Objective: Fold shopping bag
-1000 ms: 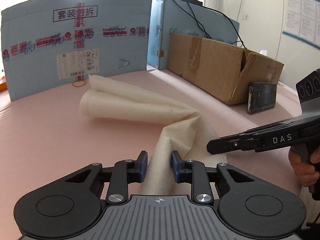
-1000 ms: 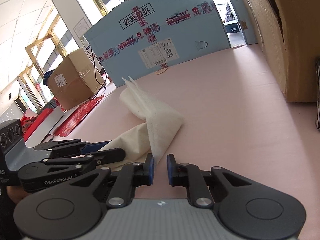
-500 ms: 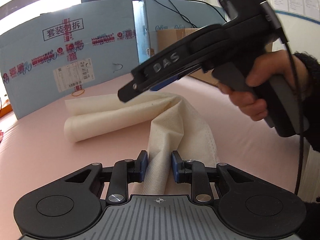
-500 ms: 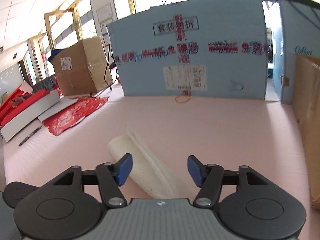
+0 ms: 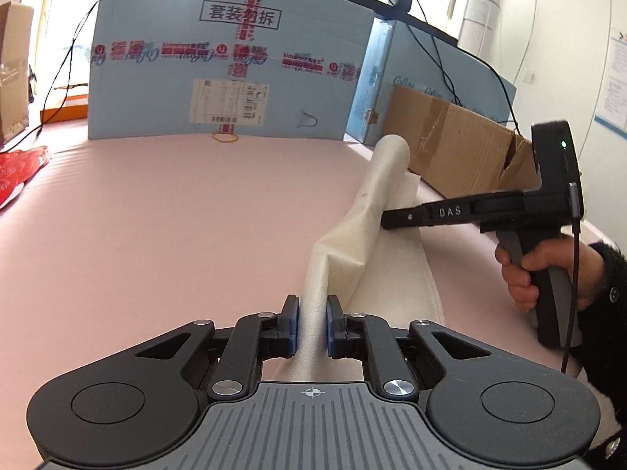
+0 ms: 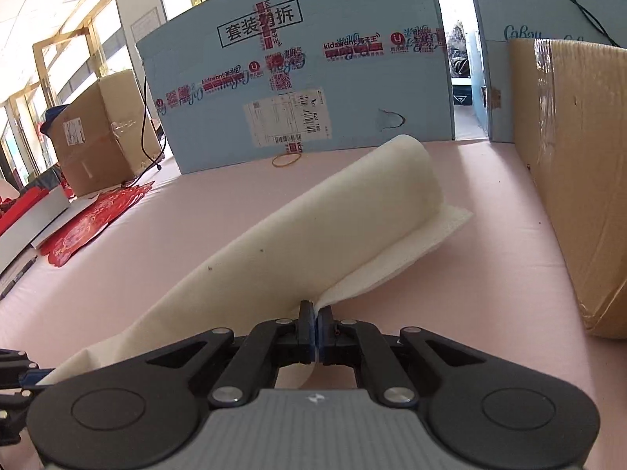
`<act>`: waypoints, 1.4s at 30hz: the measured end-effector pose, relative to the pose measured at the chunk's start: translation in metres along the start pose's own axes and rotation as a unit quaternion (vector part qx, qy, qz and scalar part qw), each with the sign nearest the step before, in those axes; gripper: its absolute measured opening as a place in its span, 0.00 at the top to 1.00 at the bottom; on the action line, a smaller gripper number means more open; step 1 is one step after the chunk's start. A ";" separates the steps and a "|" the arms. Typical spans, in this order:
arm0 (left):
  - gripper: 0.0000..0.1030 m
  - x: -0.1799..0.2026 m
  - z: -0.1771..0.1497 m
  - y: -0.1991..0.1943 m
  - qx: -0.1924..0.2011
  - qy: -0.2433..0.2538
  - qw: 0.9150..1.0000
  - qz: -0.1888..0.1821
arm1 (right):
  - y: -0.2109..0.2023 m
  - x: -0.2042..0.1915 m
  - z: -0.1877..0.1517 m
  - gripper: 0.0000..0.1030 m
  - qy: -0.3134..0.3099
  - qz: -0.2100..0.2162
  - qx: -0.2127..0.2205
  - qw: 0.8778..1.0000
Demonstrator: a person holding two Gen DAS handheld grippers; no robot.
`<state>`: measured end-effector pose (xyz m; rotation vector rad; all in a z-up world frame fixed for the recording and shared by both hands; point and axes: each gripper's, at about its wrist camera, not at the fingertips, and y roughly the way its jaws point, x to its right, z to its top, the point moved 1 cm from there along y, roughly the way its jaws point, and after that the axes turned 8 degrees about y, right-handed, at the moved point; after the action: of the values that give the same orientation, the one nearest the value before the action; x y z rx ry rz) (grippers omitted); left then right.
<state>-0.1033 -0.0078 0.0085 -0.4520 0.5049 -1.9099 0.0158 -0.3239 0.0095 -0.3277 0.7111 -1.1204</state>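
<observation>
Left gripper (image 5: 312, 323) — jaws have just been closing, now pinching a bunched end of the cream bag (image 5: 364, 231). Right gripper (image 6: 315, 327) — jaws have just been closing, now pressed together on a thin edge of the bag (image 6: 313, 235). Bag is stretched between both, its far rolled end raised above the pink table (image 5: 164, 211), near the brown box (image 5: 450, 141).
</observation>
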 end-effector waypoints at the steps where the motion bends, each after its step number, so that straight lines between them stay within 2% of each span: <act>1: 0.76 -0.003 0.004 0.000 0.006 -0.002 1.000 0.024 | -0.001 0.000 0.001 0.98 0.002 0.007 0.001 1.000; 5: 0.55 0.004 0.024 -0.009 0.060 0.040 0.994 0.083 | 0.000 0.002 0.001 0.97 0.019 0.023 0.002 1.000; 7: 0.43 0.020 0.033 -0.013 0.091 0.081 0.989 0.079 | 0.001 0.005 0.001 0.97 0.029 0.029 0.001 0.999; 8: 0.41 0.026 0.034 -0.013 0.095 0.097 0.988 0.068 | 0.001 0.006 0.001 0.97 0.035 0.033 0.000 0.999; 11: 0.41 0.051 0.033 -0.001 0.076 0.165 0.983 0.031 | 0.002 0.011 0.001 0.96 0.049 0.041 -0.002 0.998; 13: 0.41 0.060 0.031 0.012 0.057 0.199 0.978 0.029 | 0.002 0.015 0.001 0.96 0.059 0.048 -0.003 0.997; 16: 0.41 0.050 0.031 0.032 0.030 0.200 0.978 0.051 | 0.002 0.020 0.001 0.96 0.075 0.059 -0.004 0.995; 22: 0.41 0.016 0.033 0.056 -0.013 0.164 0.981 0.103 | 0.003 0.028 0.000 0.96 0.098 0.075 -0.005 0.992; 23: 0.41 0.012 0.034 0.053 -0.010 0.150 0.984 0.091 | 0.003 0.029 0.000 0.96 0.101 0.077 -0.005 0.992; 25: 0.39 0.013 0.035 0.040 0.008 0.134 0.991 0.028 | 0.004 0.031 0.000 0.96 0.108 0.079 -0.004 0.991; 28: 0.26 0.033 0.027 0.023 0.017 0.161 0.986 -0.047 | 0.003 0.033 0.001 0.92 0.117 0.086 -0.004 0.989; 30: 0.26 0.045 0.022 0.022 0.006 0.175 0.982 -0.071 | 0.001 0.033 0.001 0.84 0.120 0.092 -0.005 0.989; 31: 0.26 0.055 0.016 0.023 -0.008 0.186 0.978 -0.089 | 0.000 0.032 0.001 0.75 0.121 0.096 -0.007 0.988; 33: 0.26 0.064 0.008 0.028 -0.025 0.200 0.975 -0.098 | -0.003 0.030 0.000 0.65 0.121 0.108 -0.016 0.987; 35: 0.25 0.063 0.004 0.034 -0.036 0.197 0.976 -0.088 | -0.008 0.025 -0.002 0.58 0.117 0.122 -0.024 0.985; 37: 0.26 0.052 0.005 0.035 -0.033 0.166 0.982 -0.090 | -0.015 0.020 -0.005 0.56 0.115 0.150 -0.031 0.981; 39: 0.26 0.042 0.006 0.036 -0.030 0.135 0.986 -0.096 | -0.020 0.017 -0.008 0.56 0.127 0.192 -0.042 0.972; 42: 0.26 0.025 0.008 0.036 -0.022 0.078 0.989 -0.122 | -0.023 0.012 -0.009 0.55 0.145 0.235 -0.051 0.960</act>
<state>-0.0809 -0.0448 -0.0027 -0.4098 0.6192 -2.1843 -0.0034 -0.3436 0.0122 -0.0706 1.0460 -0.6838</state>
